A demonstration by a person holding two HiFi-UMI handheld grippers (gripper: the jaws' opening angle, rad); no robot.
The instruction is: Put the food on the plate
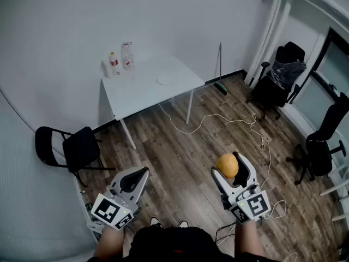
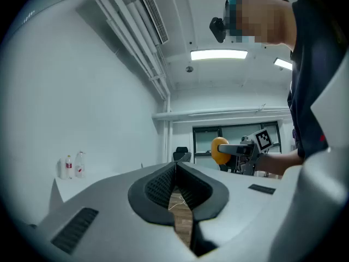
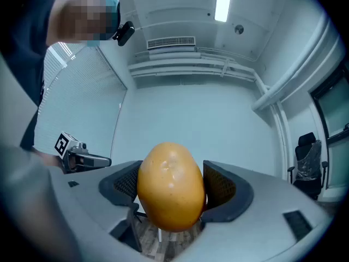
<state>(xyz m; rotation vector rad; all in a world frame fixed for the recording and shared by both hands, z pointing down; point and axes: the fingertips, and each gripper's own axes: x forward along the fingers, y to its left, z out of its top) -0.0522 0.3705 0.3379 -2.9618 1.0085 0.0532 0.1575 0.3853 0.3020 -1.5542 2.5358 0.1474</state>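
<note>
While both grippers are held out over the wooden floor point(image 1: 180, 157), the right gripper point(image 1: 230, 167) carries the task's thing: its jaws stand wide and press from both sides on a rounded orange-yellow piece of food point(image 3: 170, 185), which sits upright between the dark pads and rises above them. Beside it, well apart, the left gripper point(image 1: 143, 172) has its jaws closed, tips meeting with nothing between them. A black folding chair point(image 1: 76, 146) stands farther out on the left, and a white cable point(image 1: 218, 118) trails across the boards. Beyond these is the white counter point(image 1: 136, 94). The plate point(image 1: 164, 81) lies bare toward its near right corner, and bottles point(image 1: 127, 56) stand at the far left corner against the wall.
</note>
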